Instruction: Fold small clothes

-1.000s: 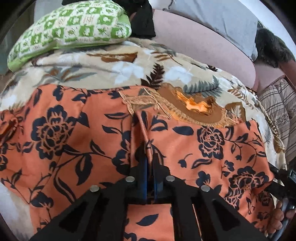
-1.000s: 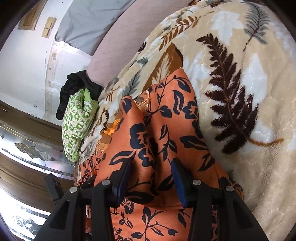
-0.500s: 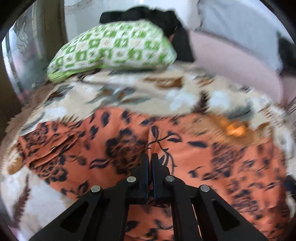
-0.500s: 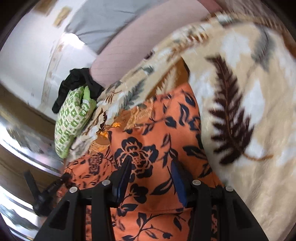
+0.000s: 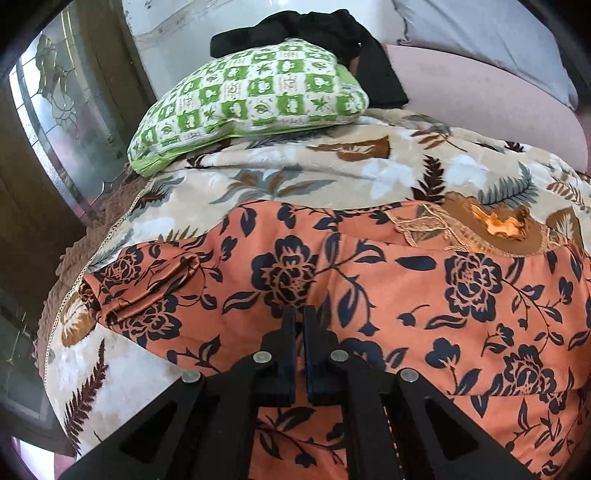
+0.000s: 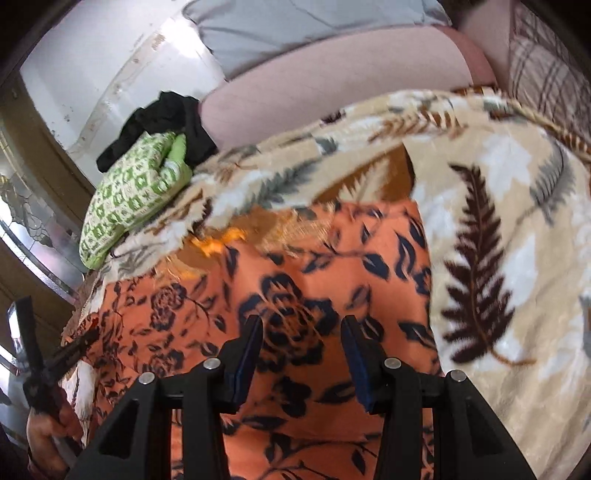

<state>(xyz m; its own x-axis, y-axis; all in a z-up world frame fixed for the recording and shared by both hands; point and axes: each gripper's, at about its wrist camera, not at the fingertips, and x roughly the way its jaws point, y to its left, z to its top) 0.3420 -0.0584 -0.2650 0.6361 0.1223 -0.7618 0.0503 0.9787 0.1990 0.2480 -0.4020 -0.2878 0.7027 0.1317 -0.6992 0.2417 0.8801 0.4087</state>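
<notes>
Orange cloth with a dark navy flower print, the small garment [image 5: 406,295] lies spread on a leaf-patterned fleece blanket [image 5: 295,173] that covers the bed. Its long axis runs left to right across the bed. Its embroidered neckline [image 5: 491,229] sits at the far edge, toward the right, and a crumpled sleeve [image 5: 147,291] bunches at the left end.

The left tongs [image 5: 299,314] are pressed together with no gap to speak of. The tips sit at a raised ridge of the orange fabric, and the cloth rises to them, so they seem to have a pinch of it. The fold itself is hidden between the pads, so I would not swear to it.

The right tongs [image 6: 301,332] stand about half open above the right part of the garment. The print shows plainly between the two blue pads [image 6: 251,350], and nothing is squeezed there. Whether the tips touch the cloth beneath, I cannot tell. That view is blurred.

At the far left a green-and-white checked pillow [image 5: 251,96] rests on the blanket, with a black garment [image 5: 314,26] heaped behind it.

What matters for the coming fold, as I judge it: the garment lies ahead of and under both tongs. The left hand is nearer the sleeve end and the right hand nearer the right side edge, next to the bare blanket. A fold across the long axis would carry one end toward the other. The right tongs would need to close on cloth first.
</notes>
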